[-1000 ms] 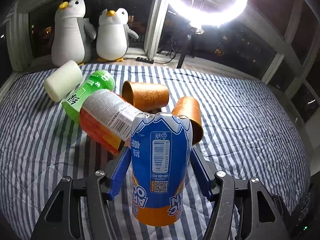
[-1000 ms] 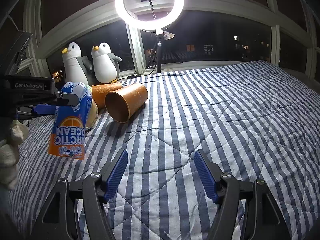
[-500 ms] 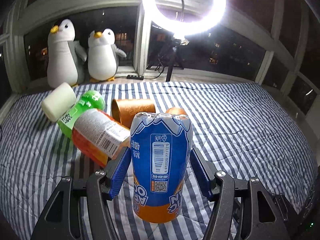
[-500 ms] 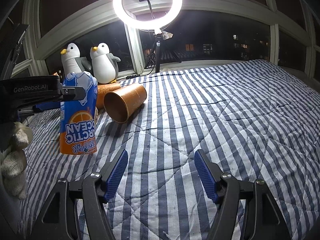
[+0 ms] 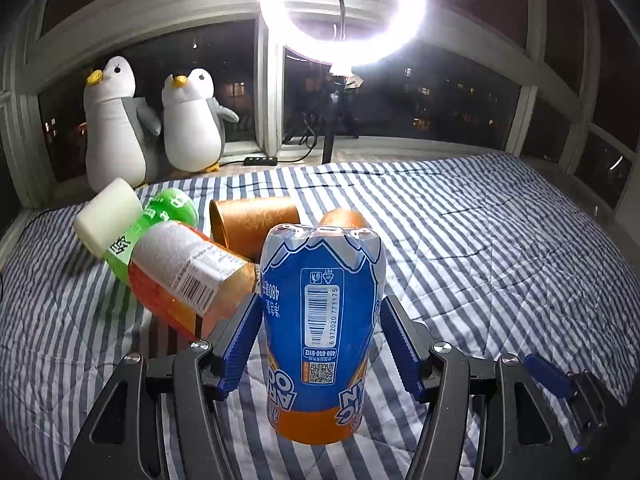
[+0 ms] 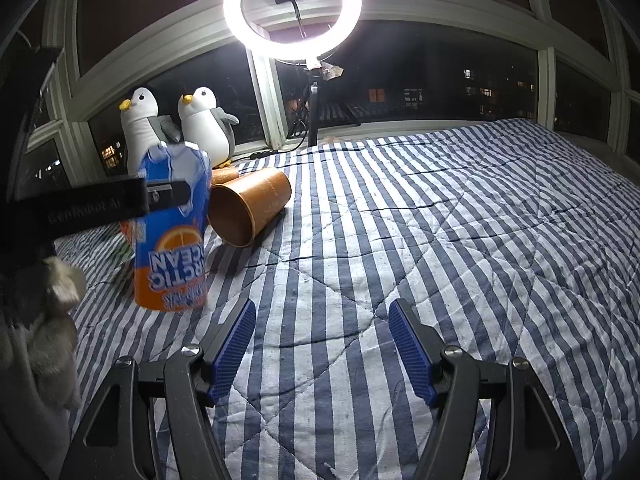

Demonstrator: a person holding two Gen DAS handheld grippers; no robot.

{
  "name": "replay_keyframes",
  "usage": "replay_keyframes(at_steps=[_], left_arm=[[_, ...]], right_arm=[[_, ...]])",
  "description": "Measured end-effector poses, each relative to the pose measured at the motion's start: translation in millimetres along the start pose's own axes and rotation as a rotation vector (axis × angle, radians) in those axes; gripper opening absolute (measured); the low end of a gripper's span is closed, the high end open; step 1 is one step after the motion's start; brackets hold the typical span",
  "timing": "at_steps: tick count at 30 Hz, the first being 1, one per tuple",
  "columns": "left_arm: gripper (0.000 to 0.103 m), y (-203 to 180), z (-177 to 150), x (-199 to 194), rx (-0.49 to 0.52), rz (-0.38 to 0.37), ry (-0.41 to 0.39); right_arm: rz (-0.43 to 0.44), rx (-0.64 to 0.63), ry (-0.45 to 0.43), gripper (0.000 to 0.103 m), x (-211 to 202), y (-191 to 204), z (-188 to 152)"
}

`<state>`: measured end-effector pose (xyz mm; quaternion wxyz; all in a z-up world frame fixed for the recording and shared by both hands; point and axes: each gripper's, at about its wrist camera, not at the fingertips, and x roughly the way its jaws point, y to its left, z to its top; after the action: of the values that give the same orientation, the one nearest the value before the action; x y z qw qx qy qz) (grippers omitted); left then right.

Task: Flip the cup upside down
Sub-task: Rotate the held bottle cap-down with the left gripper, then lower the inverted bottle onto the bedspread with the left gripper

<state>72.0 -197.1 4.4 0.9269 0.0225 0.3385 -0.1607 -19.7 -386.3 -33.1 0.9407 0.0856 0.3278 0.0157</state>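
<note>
Behind the blue cup (image 5: 320, 320) clamped by left jaws, one copper cup (image 5: 342, 218) hides; right jaws gape.

copper cups (image 5: 256, 222): 2 | plush penguins (image 5: 114, 120): 2 | bottle-label cups (image 5: 320, 332): 3 | white cup (image 5: 106, 214): 1

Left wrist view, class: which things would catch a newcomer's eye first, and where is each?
The blue and orange cup stands upside down between the left gripper's jaws, at centre front. A glaring ring light hangs above the window, and two toy penguins sit on the sill at left.
</note>
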Motion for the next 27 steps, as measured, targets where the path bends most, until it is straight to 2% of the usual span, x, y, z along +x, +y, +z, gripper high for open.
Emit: replay_keyframes(at_steps=[13, 18, 23, 25, 27], left_arm=[[0.065, 4, -29, -16, 0.020, -0.013, 0.034], [0.065, 7, -31, -18, 0.003, -0.019, 0.034], [0.065, 13, -25, -15, -0.004, -0.037, 0.074], [0.069, 16, -11, -20, 0.005, -0.052, 0.087], [0.087, 18, 6, -20, 0.023, -0.062, 0.112]], right_arm=[[-0.003, 0.001, 0.001, 0.065, 0, 0, 0], [-0.010, 0.000, 0.003, 0.065, 0, 0, 0], [-0.009, 0.001, 0.004, 0.065, 1, 0, 0], [-0.007, 0.003, 0.001, 0.065, 1, 0, 0], [-0.007, 0.003, 0.003, 0.065, 1, 0, 0]])
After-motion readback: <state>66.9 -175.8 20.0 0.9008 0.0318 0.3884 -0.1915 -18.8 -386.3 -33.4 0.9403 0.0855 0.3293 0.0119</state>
